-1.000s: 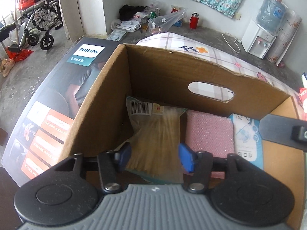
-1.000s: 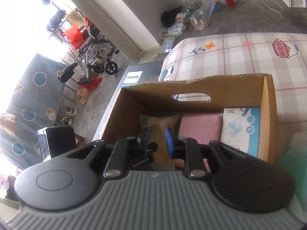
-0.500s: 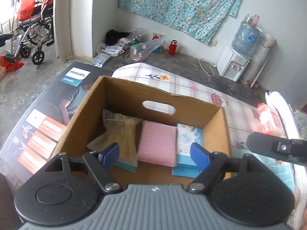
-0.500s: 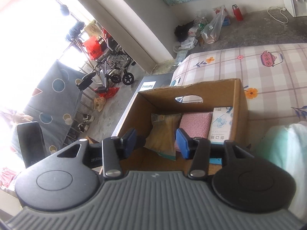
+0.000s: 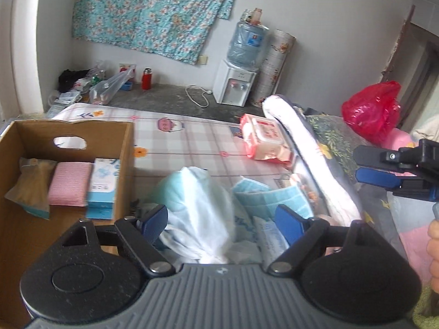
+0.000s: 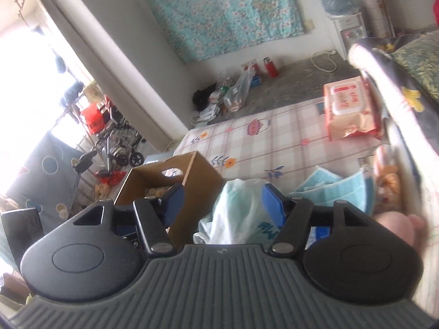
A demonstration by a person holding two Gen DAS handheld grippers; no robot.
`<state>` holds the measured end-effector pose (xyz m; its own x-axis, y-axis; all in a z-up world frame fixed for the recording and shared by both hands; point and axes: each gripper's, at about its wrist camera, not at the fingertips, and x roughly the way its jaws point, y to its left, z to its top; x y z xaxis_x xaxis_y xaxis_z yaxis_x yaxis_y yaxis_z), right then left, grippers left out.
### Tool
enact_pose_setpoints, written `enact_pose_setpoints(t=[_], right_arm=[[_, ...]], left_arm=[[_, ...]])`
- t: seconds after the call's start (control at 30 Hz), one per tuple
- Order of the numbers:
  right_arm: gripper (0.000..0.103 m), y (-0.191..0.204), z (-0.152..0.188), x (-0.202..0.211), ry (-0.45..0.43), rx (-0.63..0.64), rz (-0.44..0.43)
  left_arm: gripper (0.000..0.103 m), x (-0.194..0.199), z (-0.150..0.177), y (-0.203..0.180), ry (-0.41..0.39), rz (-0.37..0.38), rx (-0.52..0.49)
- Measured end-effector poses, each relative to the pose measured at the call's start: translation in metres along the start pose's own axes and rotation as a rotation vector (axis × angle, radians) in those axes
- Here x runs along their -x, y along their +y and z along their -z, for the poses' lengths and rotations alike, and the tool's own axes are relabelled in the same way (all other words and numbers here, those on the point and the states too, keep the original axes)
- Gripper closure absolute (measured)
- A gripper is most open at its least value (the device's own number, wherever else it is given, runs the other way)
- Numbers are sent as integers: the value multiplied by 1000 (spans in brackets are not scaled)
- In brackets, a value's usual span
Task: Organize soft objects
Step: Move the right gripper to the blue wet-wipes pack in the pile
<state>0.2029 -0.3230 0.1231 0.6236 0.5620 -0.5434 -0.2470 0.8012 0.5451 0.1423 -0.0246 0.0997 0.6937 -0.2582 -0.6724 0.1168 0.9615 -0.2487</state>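
Both your grippers, left (image 5: pixel 221 216) and right (image 6: pixel 222 196), are hanging over the bagged blue cloth (image 5: pixel 197 205) beside the cardboard box (image 5: pixel 124 164), jaws just spreading apart, gripping nothing, pink wipes pack (image 5: pixel 264 139) lying farther along the bed.

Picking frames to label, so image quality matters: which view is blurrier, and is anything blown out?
Right wrist view: smeared by motion, window area blown out white. Left wrist view: sharper, cardboard box contents legible, only mild blur; fisheye bends the walls in both.
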Motion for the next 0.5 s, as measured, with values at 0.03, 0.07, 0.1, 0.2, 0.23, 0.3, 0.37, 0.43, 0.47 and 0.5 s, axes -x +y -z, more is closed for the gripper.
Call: enact_pose_setpoints(t=[0.03, 0.07, 0.1, 0.2, 0.23, 0.3, 0.37, 0.43, 0.47, 0.5], right_arm=[[39, -13, 3, 13, -23, -17, 7], [38, -27, 6, 26, -47, -37, 15], [38, -38, 10, 35, -62, -55, 21], [38, -69, 29, 56, -93, -103, 39], [38, -77, 35, 59, -97, -116, 43], [38, -93, 53, 60, -95, -157, 36], [38, -107, 67, 54, -78, -199, 19], [39, -112, 80, 37, -42, -251, 6], [40, -113, 83, 28, -23, -265, 3], [42, -118, 89, 18, -3, -283, 2]], left_arm=[[16, -3, 7, -15, -7, 4, -24], [16, -5, 12, -26, -12, 7, -48], [16, -8, 19, -38, -18, 13, -75], [17, -19, 37, -63, -13, 50, -124], [17, -25, 45, -69, -9, 67, -140], [18, -35, 61, -79, -2, 94, -167], [23, -45, 74, -83, 21, 111, -182], [33, -58, 86, -84, 56, 124, -187], [37, -64, 91, -84, 76, 128, -190], [44, -69, 95, -84, 92, 130, -193]])
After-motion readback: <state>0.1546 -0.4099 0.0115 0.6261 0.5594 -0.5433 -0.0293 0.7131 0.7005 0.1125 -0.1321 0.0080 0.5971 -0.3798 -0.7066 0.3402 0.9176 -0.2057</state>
